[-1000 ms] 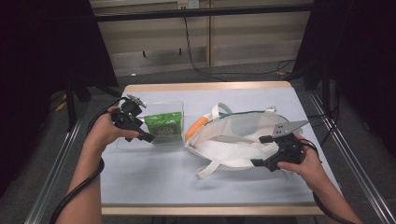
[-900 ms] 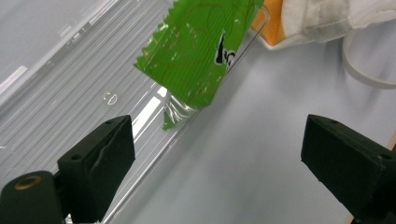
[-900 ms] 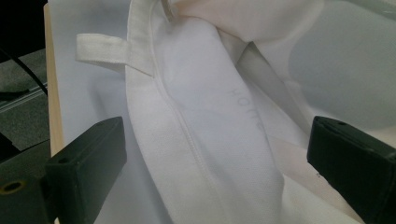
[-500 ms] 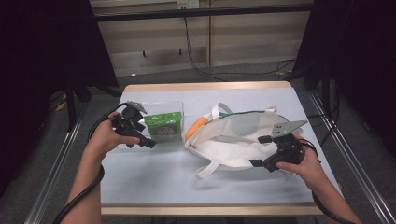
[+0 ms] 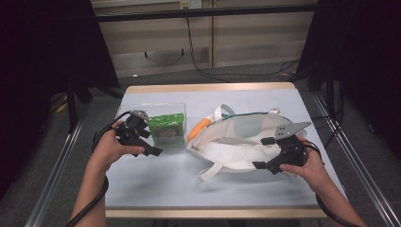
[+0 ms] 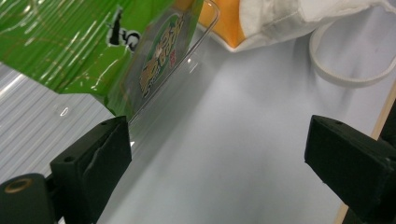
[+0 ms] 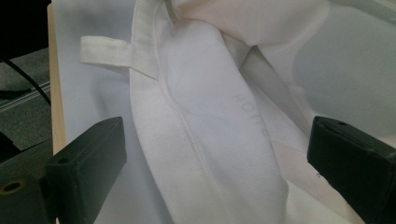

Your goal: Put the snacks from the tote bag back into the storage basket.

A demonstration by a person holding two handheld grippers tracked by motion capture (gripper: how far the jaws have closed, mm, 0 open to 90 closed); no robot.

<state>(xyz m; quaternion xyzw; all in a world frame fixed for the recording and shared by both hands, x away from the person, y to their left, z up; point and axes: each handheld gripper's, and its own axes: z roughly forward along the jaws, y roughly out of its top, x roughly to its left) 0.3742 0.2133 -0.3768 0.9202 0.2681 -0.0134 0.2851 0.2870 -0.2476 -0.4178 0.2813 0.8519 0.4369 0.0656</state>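
Note:
A clear plastic box (image 5: pixel 136 108) stands left of centre on the table and holds a green snack packet (image 5: pixel 166 128). My left gripper (image 5: pixel 150 142) hovers at the box's near corner, open and empty. In the left gripper view the green packet (image 6: pixel 70 46) presses against the clear box wall (image 6: pixel 187 60), just beyond the left gripper (image 6: pixel 217 158). A white cloth tote bag (image 5: pixel 236 142) lies at the right, with an orange item (image 5: pixel 196 130) at its mouth. My right gripper (image 5: pixel 261 153) is open over the bag's near right side. The white bag (image 7: pixel 210 116) lies between and below the right gripper (image 7: pixel 217 158).
The pale table (image 5: pixel 156 184) has bare surface along its near edge. A loose bag strap (image 5: pixel 213 170) loops toward the front. Metal rails (image 5: pixel 56 170) run along both sides of the table, and cables lie on the dark floor behind.
My left gripper has drawn back from the box toward the near edge and slightly right. The right gripper has hardly moved over the bag.

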